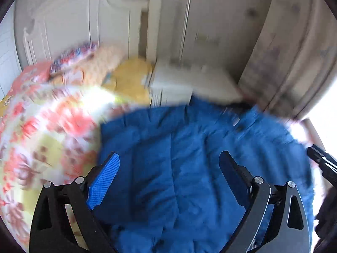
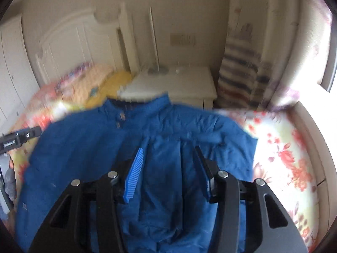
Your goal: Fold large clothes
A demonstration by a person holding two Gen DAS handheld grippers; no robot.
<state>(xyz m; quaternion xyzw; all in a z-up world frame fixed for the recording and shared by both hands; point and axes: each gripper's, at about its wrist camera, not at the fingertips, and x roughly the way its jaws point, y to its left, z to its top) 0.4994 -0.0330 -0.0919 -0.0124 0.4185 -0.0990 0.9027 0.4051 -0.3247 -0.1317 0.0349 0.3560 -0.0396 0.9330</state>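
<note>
A large blue padded jacket [image 2: 88, 147] lies spread on a floral bedspread [image 2: 284, 154], its collar toward the headboard. In the left wrist view the same jacket [image 1: 189, 147] fills the lower middle, blurred. My left gripper [image 1: 168, 160] hovers above the jacket with its jaws wide apart and nothing between the blue pads [image 1: 105, 179]. My right gripper [image 2: 168, 154] stands open over the jacket's middle, its pads [image 2: 134, 175] apart and holding nothing. The left gripper [image 2: 19, 139] shows at the left edge of the right wrist view, the right gripper's tip [image 1: 324, 164] at the left wrist view's right edge.
A white nightstand [image 2: 179, 84] stands behind the jacket's collar. Yellow and patterned pillows [image 2: 101, 78] lie at the white headboard [image 2: 69, 42]. A striped cloth [image 2: 238, 69] hangs to the right by a bright window [image 2: 316, 52]. The floral bedspread [image 1: 42, 130] stretches left of the jacket.
</note>
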